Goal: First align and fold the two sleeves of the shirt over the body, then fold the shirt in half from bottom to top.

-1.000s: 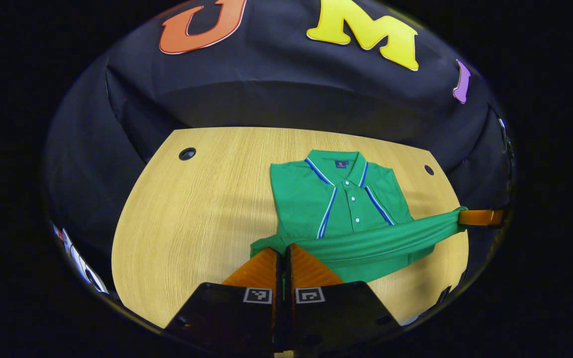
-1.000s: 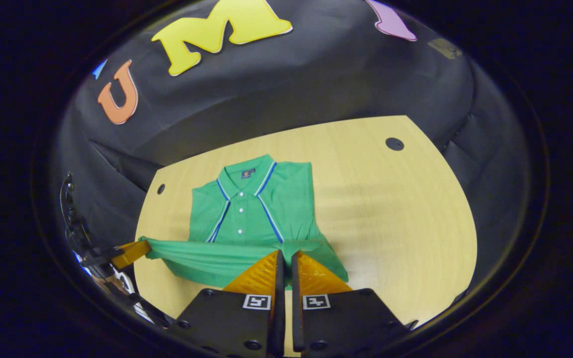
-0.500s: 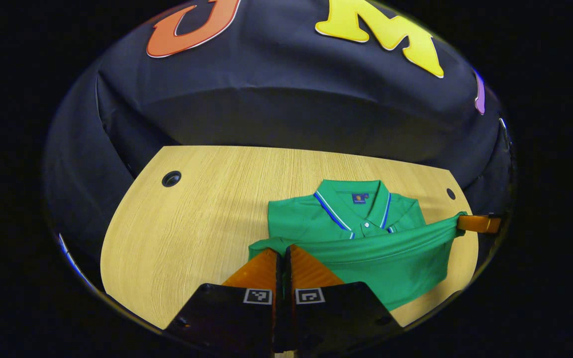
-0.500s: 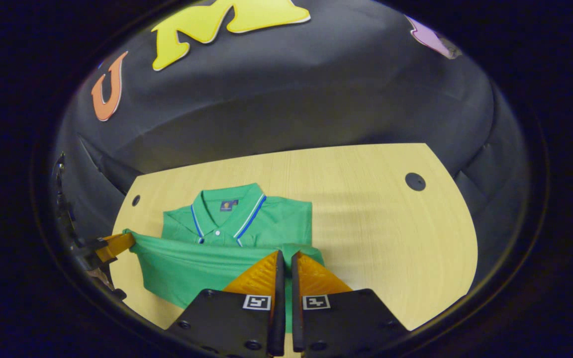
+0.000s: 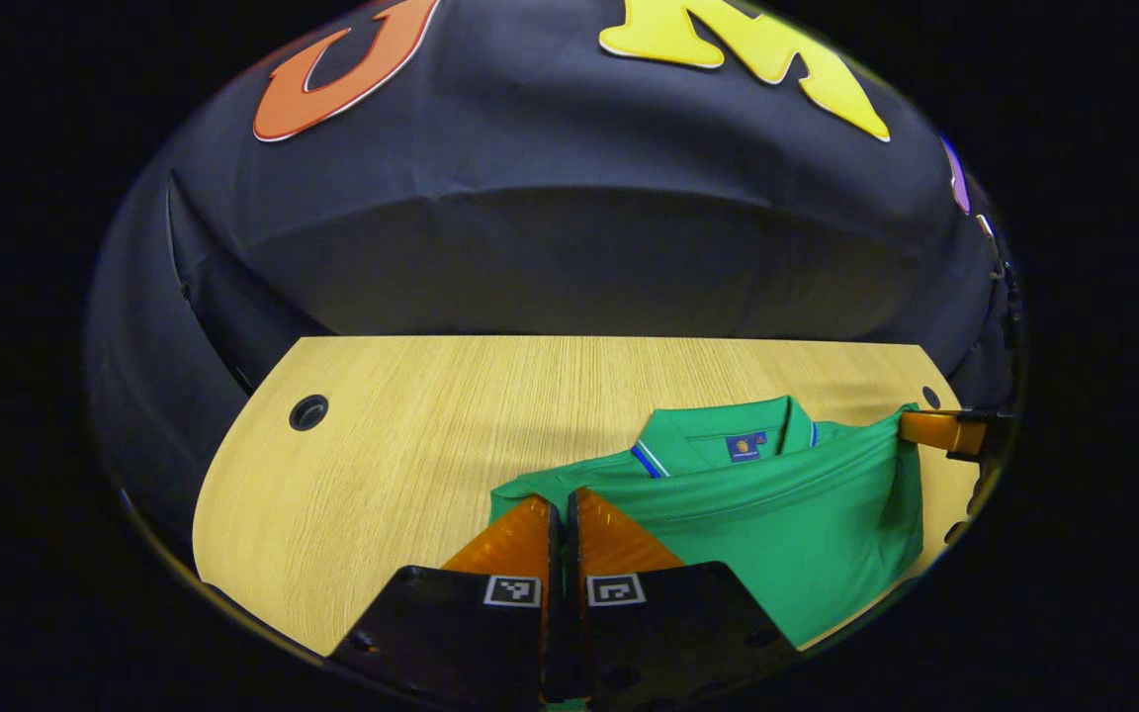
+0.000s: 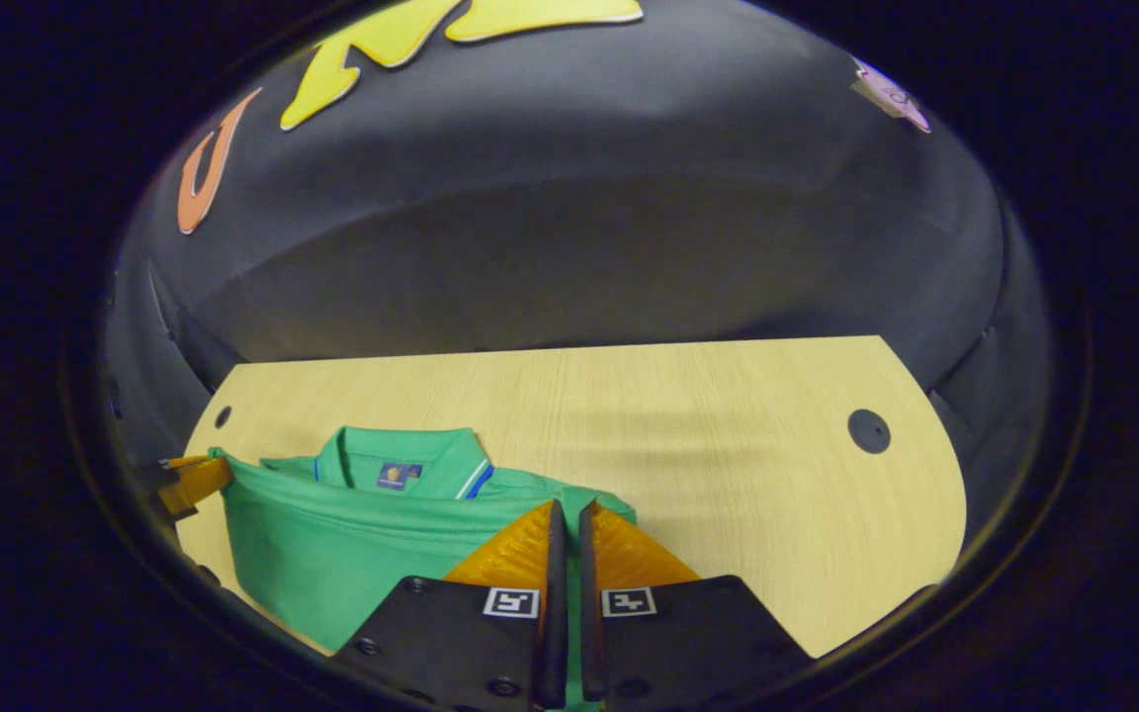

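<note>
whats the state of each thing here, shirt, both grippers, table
shirt: sleeves folded in, bottom hem lifted and carried up near the collar, bottom-to-top fold not yet laid flat
left gripper: shut on the shirt hem at one corner
right gripper: shut on the shirt hem at the other corner
table: flat, shirt resting on it

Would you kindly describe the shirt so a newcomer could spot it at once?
On the wooden table before the black cloth wall lies the shirt, its lifted hem held at each corner by a gripper. It is green, with a blue-and-white-trimmed collar.
</note>
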Motion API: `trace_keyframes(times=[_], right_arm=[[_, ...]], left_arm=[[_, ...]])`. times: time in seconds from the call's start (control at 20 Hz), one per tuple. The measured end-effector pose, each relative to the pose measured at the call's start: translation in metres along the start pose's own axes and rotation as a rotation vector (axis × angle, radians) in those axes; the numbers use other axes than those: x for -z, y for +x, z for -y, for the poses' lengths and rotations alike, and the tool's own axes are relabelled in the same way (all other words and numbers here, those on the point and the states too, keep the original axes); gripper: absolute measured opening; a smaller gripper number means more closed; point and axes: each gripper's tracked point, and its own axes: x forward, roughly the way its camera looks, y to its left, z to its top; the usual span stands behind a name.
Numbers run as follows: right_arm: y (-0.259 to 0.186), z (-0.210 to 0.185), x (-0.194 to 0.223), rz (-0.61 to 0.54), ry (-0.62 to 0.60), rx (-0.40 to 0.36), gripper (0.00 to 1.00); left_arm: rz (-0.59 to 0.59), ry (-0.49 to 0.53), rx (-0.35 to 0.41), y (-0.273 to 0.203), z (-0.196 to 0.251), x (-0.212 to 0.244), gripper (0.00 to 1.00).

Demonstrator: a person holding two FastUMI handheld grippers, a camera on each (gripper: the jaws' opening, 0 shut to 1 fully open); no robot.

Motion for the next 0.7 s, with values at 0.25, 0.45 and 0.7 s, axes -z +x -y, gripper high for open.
trace_keyframes(times=[0.25, 0.45, 0.7], right_arm=[[0.022, 0.000, 0.011, -0.023, -0.003, 0.001, 0.11], [0.019, 0.004, 0.008, -0.016, 0.016, 0.026, 0.16], [-0.006, 0.014, -0.002, -0.004, 0.025, 0.036, 0.68]], left_arm=[[-0.046, 0.024, -0.019, 0.026, -0.004, 0.017, 0.03], [-0.076, 0.028, -0.053, 0.028, -0.008, 0.024, 0.07], [-0.060, 0.045, -0.082, 0.011, -0.012, 0.012, 0.58]])
